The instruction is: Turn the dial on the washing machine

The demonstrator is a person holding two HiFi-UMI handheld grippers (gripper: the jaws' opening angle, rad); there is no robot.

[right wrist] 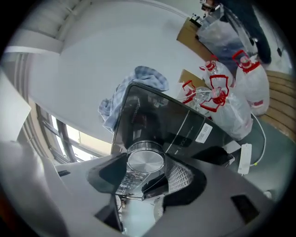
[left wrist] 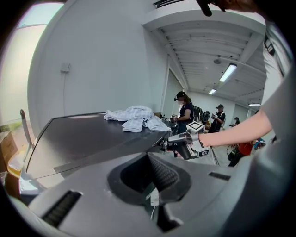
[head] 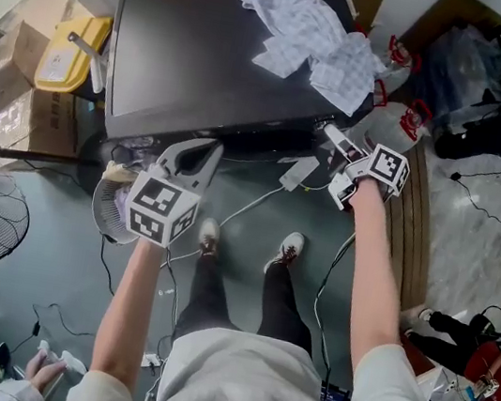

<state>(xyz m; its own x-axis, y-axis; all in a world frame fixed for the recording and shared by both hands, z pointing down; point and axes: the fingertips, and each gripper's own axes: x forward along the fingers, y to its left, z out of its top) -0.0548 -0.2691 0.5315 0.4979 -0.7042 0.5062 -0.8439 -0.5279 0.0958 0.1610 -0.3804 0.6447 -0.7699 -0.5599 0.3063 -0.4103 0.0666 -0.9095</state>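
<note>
Washer top [head: 188, 61]: one cloth [head: 307, 33]; one dial [right wrist: 145, 160] between right gripper [right wrist: 147, 173] fingers [right wrist: 181, 178]

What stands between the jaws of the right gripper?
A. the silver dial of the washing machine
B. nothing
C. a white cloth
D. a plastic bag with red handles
A: the right gripper view shows the round silver dial between the jaws of the right gripper, which close on its sides.

The round brushed-metal dial [right wrist: 145, 159] has a polished rim. The black washing machine lid [head: 199, 53] is smooth and glossy. On it, the crumpled pale cloth [head: 307, 33] looks soft and matt. The white plastic bags [right wrist: 252, 90] are thin and shiny.
</note>
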